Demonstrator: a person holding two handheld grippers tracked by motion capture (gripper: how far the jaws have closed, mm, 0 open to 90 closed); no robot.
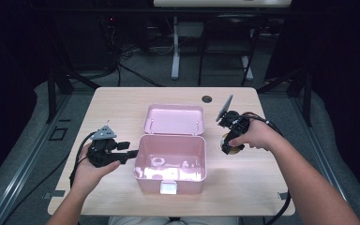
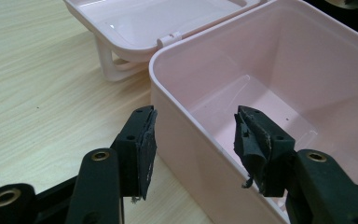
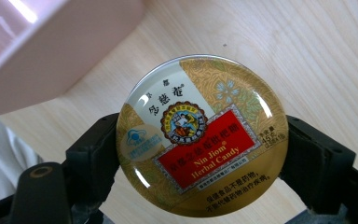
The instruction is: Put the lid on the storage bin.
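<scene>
- Pinching a round gold candy tin (image 3: 202, 135) by its rim: right tool (image 3: 200, 163), one jaw on each side of the tin, lid face up toward the camera.
- Tin lid reads "Nin Jiom Herbal Candy" on a red panel.
- In the high view the right tool (image 1: 228, 140) sits right of the box, tin (image 1: 234, 149) under it, low over the table (image 1: 243, 183); cannot tell whether the tin touches the table.
- Right hand (image 1: 255, 135) wraps the tool, cable trailing off past the forearm.
- Left tool (image 2: 193, 140) spread wide, nothing between the jaws; the near wall of the pink box (image 2: 186, 135) sits in the gap.
- High view: left tool (image 1: 132, 153) points right, tips just at the box's left wall, left hand (image 1: 91, 171) holding it.
- Box (image 1: 143, 161) is mid-table, open, lid (image 1: 173, 119) folded back flat behind it.
- White latch (image 1: 168, 187) on the box front.
- Worn pads (image 2: 148, 149) on the left tool jaws.
</scene>
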